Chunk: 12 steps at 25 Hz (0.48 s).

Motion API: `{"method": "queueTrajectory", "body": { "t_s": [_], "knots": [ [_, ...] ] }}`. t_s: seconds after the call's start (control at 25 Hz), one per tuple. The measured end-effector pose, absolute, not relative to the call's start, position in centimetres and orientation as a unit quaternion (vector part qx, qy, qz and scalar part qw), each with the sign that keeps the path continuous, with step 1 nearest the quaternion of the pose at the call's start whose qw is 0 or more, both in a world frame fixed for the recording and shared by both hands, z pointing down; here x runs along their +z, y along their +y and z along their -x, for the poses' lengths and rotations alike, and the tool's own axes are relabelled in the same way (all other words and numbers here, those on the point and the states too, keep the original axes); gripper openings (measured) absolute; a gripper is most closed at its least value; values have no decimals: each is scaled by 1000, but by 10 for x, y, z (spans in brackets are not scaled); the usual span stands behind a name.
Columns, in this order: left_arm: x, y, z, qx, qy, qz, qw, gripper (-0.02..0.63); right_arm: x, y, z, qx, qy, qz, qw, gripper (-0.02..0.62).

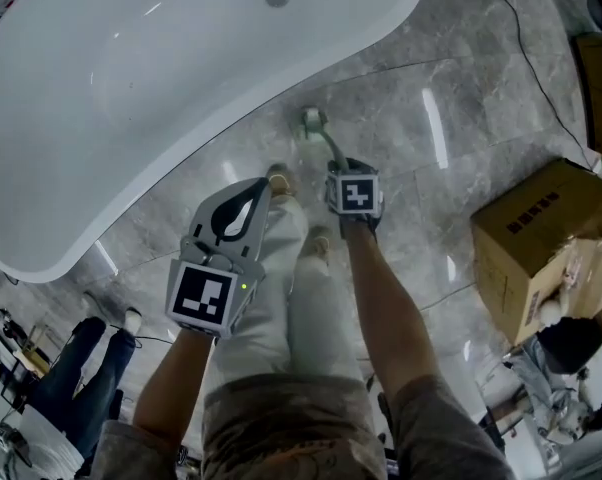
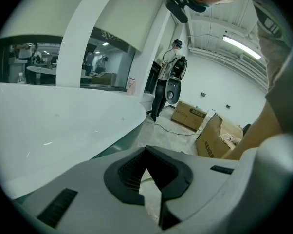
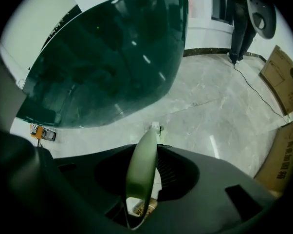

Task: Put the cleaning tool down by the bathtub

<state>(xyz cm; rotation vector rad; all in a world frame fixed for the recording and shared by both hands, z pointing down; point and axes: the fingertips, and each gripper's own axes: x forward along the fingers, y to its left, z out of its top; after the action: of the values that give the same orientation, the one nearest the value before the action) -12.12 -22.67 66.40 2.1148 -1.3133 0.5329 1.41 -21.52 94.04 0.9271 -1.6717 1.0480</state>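
The white bathtub (image 1: 131, 98) fills the upper left of the head view, and its wall looks dark green in the right gripper view (image 3: 112, 57). My right gripper (image 1: 343, 171) is shut on the cleaning tool (image 1: 326, 143), a brush with a curved pale-green handle (image 3: 141, 165). The tool's small white head (image 1: 313, 120) points down at the marble floor, close beside the tub's wall. My left gripper (image 1: 262, 190) hangs to the left above the floor. Its jaws are shut with nothing between them (image 2: 149, 179).
An open cardboard box (image 1: 541, 243) stands on the floor at the right, and a black cable (image 1: 541, 58) runs past it. My own legs and shoes (image 1: 279, 180) are just below the grippers. Another person (image 1: 76, 363) stands at the lower left.
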Motion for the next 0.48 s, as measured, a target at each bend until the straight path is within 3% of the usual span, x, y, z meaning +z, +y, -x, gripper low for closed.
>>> {"method": "queueTrajectory", "body": {
  "t_s": [0.48],
  "knots": [
    [673, -230, 139, 200, -502, -785, 304, 9, 956, -218, -7, 416, -671, -359, 497, 120]
  ]
}}
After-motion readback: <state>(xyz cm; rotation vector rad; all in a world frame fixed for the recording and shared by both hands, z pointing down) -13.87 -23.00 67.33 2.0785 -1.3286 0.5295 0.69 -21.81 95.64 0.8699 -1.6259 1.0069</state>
